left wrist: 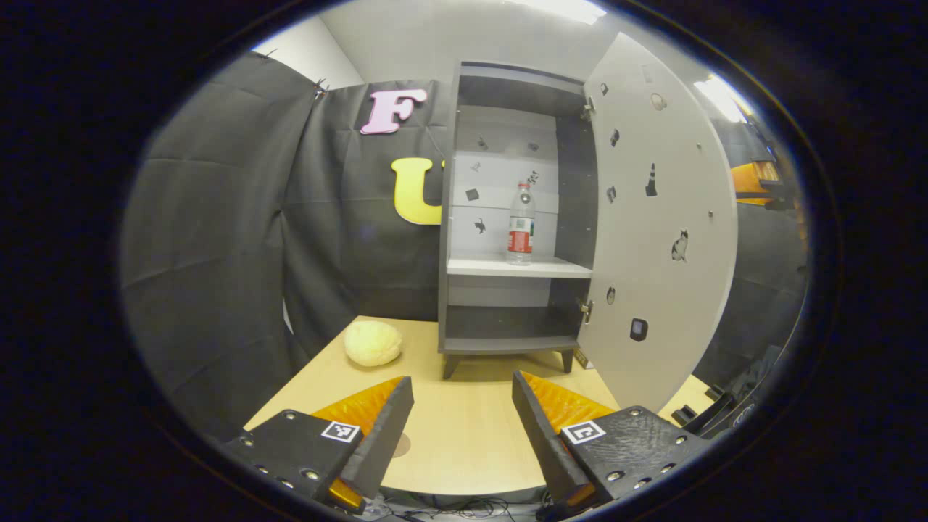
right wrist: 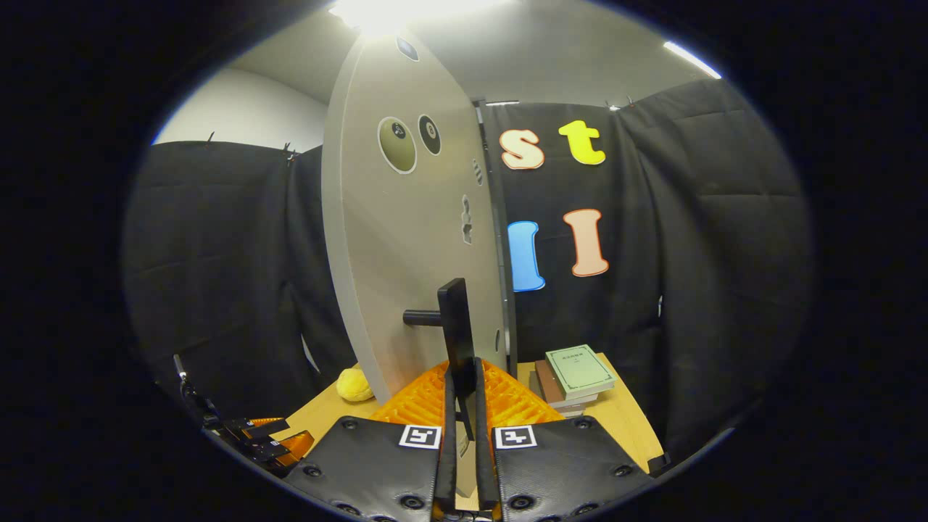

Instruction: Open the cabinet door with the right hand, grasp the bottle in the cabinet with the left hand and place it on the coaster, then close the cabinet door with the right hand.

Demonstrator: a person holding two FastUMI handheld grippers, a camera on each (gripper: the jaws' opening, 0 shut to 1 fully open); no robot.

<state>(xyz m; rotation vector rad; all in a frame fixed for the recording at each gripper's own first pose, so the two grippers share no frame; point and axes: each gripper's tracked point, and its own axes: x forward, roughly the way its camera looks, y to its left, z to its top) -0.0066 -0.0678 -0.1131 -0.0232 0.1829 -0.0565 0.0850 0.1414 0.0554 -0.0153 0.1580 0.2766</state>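
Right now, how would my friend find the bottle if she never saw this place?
Look for the tall grey cabinet standing on the wooden table, with its door swung open. The bottle stands upright on the white middle shelf. It is clear plastic with a red label, alone on that shelf.

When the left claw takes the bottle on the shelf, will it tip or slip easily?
The bottle is tall and narrow and stands upright, so a high push would probably tip it. It looks like clear thin plastic, likely light and somewhat squeezable. Its smooth round wall may slip.
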